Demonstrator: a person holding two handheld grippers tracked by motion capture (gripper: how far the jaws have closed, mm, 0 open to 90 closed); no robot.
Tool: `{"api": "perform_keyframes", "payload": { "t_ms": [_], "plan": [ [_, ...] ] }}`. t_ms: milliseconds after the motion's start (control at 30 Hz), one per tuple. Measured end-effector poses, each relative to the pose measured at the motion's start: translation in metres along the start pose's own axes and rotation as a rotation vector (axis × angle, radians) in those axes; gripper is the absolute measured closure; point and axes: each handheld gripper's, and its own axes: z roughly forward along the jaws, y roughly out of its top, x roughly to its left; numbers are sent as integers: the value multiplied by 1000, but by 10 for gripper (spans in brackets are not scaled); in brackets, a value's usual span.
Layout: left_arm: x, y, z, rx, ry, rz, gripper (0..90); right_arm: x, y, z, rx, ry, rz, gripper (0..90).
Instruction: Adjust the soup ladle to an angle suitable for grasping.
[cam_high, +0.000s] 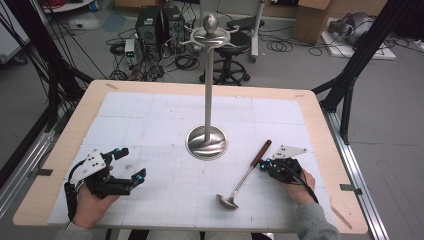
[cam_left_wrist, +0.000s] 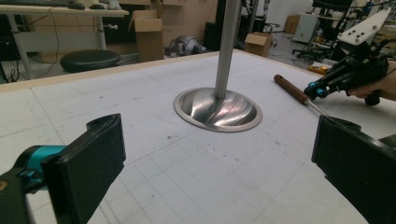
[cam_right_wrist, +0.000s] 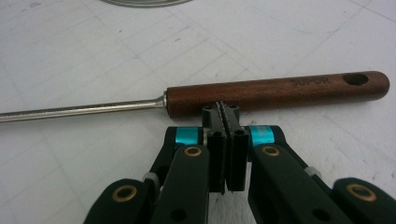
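A ladle (cam_high: 246, 173) with a steel bowl and a brown wooden handle (cam_right_wrist: 280, 91) lies flat on the white mat, right of centre, bowl toward me. My right gripper (cam_high: 262, 164) is shut, jaws pressed together with nothing between them. Its tips (cam_right_wrist: 226, 109) sit against the near side of the handle, close to where the steel shaft (cam_right_wrist: 79, 111) joins it. A tall steel stand (cam_high: 207, 100) with hooks at the top rises from a round base (cam_left_wrist: 217, 109) mid-table. My left gripper (cam_high: 131, 163) is open and empty at the front left, and its jaws (cam_left_wrist: 217, 156) face the stand base.
A white grid mat (cam_high: 165, 120) covers the wooden table (cam_high: 75, 125). Black frame legs (cam_high: 350, 75) stand at both far corners. Beyond the far edge are a stool (cam_high: 231, 65), computer cases (cam_high: 150, 25) and loose cables on the floor.
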Motion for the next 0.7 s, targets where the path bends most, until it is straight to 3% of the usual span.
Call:
{"api": "perform_keyframes", "payload": {
  "t_ms": [700],
  "plan": [
    [0,1,-1,-3,-5,-5,32,7,12,14,-6,-27,-22,899]
  ]
}}
